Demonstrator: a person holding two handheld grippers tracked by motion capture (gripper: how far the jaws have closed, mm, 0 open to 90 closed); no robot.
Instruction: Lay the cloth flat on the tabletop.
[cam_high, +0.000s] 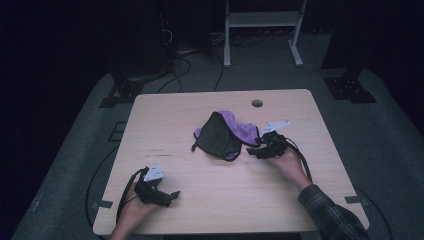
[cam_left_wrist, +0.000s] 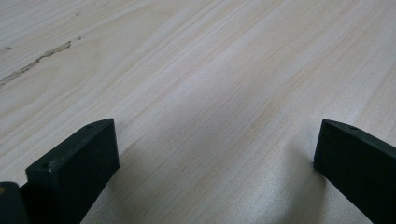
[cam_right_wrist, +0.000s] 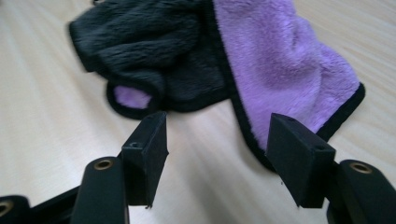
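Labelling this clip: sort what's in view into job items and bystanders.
Job: purple-and-black cloth; right gripper, jaws open at its edge.
Bystanders: left gripper, open over bare table; white frame and cables on the floor.

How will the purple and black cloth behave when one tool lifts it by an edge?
The cloth lies crumpled and folded, so it will probably hang limp. Its fluffy pile suggests it is light and unlikely to slip between the pads.
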